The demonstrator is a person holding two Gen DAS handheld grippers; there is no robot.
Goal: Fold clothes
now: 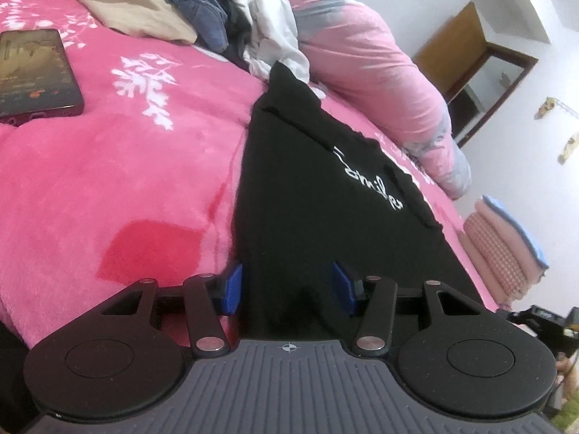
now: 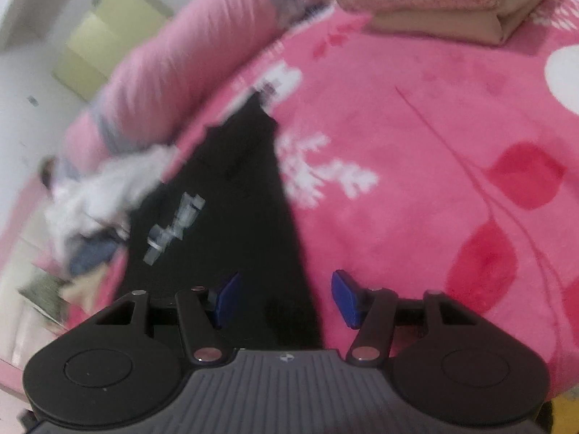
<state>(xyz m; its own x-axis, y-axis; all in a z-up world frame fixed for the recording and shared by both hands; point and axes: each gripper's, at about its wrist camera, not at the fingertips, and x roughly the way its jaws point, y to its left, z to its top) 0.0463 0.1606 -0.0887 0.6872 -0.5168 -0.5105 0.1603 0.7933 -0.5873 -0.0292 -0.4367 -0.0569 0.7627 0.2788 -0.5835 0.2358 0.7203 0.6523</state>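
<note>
Black shirt [image 1: 311, 188] between grippers (both agape)

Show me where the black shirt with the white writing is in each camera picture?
Left wrist view: the black shirt runs up the middle, starting between the open jaws.
Right wrist view: the black shirt lies left of centre, blurry, also reaching the open jaws.
Shared landmark: the pink rolled quilt behind it.

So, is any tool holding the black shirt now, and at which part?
Nothing is held. Both the left tool and the right tool are open, each over an edge of the black shirt.
</note>
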